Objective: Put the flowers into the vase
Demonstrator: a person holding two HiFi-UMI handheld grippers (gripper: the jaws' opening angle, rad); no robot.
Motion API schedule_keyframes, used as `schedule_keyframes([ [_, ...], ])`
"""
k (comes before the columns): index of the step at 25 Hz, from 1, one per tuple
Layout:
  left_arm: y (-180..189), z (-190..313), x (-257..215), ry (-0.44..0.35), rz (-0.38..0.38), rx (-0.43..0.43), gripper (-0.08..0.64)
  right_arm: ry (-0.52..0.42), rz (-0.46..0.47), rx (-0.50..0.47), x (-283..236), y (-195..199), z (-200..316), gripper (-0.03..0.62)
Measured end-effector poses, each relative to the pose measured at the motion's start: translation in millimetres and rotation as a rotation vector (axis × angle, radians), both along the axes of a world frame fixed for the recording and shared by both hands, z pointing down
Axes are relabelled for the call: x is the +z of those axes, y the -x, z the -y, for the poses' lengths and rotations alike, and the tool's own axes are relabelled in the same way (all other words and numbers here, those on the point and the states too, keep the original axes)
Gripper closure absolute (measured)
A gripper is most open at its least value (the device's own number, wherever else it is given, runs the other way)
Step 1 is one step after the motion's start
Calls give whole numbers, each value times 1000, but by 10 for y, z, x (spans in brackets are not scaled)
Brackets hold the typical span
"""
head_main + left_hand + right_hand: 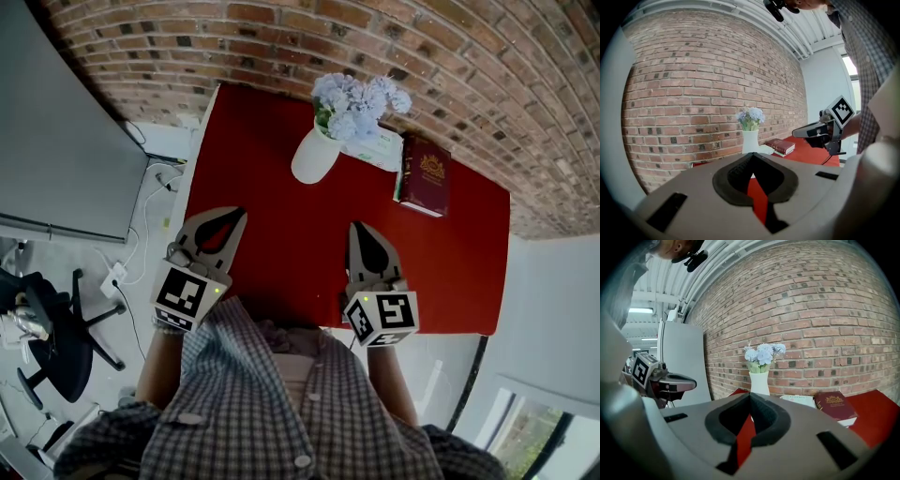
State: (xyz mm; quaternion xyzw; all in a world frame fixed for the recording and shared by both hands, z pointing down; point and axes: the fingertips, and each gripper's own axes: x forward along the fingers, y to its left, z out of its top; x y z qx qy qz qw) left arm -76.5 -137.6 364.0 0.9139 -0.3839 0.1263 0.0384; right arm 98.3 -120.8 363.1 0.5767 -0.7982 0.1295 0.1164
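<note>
Pale-blue flowers (359, 103) are standing in the white vase (314, 156) | left gripper (238, 215), right gripper (357, 227) hovering pressed together, empty | task looking finished; next move likely just withdrawing.

The person wears a grey-and-white checked shirt (281, 412) with pale buttons. The left gripper (240, 215) and right gripper (358, 226) are grey, black-padded nearest the red table (281, 187), with black-and-white marker cubes (187, 292) farthest from it.

Head view looks steeply down; both gripper views look low across the table (272, 187) toward the shared vase (314, 157).
</note>
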Motion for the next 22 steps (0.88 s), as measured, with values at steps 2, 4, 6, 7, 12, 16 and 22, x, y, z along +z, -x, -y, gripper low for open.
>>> schedule_keyframes([
  [2, -13, -11, 8, 1, 5, 7, 552, 1, -6, -3, 1, 7, -7, 586],
  [4, -20, -21, 12, 2, 6, 13, 554, 4, -8, -2, 3, 9, -15, 586],
  [6, -26, -33, 17, 4, 7, 18, 552, 5, -9, 0, 8, 8, -22, 586],
  [7, -29, -38, 20, 5, 8, 20, 554, 1, -7, 0, 12, 8, -23, 586],
  [12, -35, -45, 25, 8, 8, 22, 552, -25, 16, -3, 29, 3, -17, 586],
  [16, -17, -45, 27, 9, 9, 21, 552, -17, 18, -2, 44, 11, -27, 586],
  [22, -27, -48, 20, 7, 8, 19, 552, -26, 11, -6, 30, 7, -13, 586],
])
